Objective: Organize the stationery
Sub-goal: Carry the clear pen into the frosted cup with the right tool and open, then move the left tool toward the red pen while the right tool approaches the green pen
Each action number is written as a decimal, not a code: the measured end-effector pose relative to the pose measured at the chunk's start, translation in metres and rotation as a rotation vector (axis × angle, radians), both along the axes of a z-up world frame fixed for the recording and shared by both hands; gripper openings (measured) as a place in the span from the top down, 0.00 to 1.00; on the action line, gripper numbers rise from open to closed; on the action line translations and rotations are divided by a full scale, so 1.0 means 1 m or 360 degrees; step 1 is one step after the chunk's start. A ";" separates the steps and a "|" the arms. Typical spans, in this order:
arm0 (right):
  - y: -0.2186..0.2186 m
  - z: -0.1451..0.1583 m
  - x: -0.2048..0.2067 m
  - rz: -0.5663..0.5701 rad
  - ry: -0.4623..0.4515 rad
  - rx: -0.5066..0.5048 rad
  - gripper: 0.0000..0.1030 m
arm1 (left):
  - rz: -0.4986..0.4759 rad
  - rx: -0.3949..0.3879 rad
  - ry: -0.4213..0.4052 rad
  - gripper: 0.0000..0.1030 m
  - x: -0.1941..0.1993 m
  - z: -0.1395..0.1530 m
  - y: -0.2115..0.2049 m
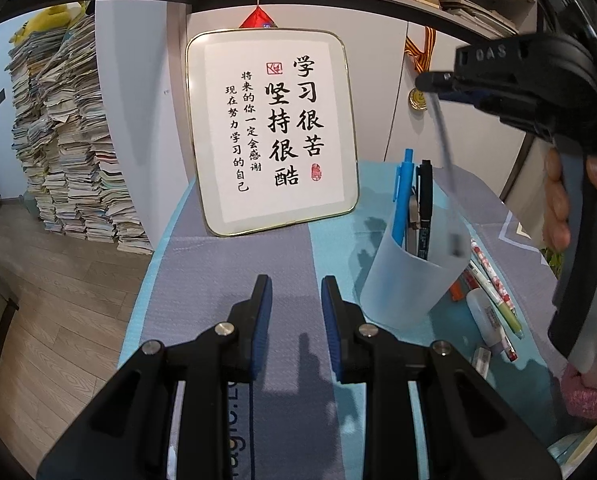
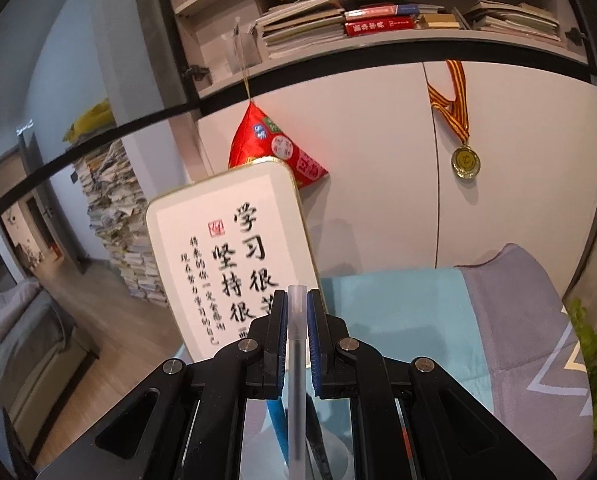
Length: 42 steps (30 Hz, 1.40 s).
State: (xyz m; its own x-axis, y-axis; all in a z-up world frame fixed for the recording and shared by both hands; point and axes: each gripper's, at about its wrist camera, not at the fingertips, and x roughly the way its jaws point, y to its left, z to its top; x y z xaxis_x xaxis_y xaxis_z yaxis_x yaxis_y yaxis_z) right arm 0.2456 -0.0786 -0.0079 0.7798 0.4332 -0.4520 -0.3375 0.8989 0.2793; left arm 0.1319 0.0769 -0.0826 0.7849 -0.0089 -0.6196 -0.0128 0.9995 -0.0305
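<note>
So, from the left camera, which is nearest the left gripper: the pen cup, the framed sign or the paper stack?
From the left gripper:
1. Pen cup, just ahead to the right.
2. Framed sign, straight ahead at the table's back.
3. Paper stack, far left on the floor.

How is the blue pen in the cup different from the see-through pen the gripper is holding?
The blue pen has a solid bright blue body; the clear pen is see-through, with a dark core inside. The blue pen stands in the pen cup; the clear pen is pinched in the right gripper above it, its lower end blurred. Both are slim and roughly upright.
</note>
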 end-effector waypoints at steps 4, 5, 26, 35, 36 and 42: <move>0.001 0.001 0.001 -0.0016 -0.0021 0.0019 0.90 | 0.0007 0.0005 0.0004 0.78 0.000 0.000 0.000; 0.001 -0.001 0.002 -0.0019 -0.0014 0.0014 0.90 | 0.0008 0.0004 0.0005 0.78 0.001 -0.001 0.000; -0.019 -0.041 -0.021 0.0090 0.0357 -0.0128 0.90 | -0.0042 -0.0010 0.0021 0.77 -0.009 0.004 -0.014; -0.045 -0.030 -0.050 0.0071 0.0281 -0.0064 0.61 | -0.0064 0.0027 0.0007 0.75 -0.024 0.013 -0.028; -0.048 -0.029 -0.053 0.0057 0.0267 -0.0062 0.57 | -0.0065 0.0031 0.0004 0.73 -0.025 0.015 -0.030; -0.089 -0.037 -0.058 -0.0044 0.0361 -0.0050 0.55 | -0.0116 0.0055 0.0003 0.63 -0.026 0.018 -0.051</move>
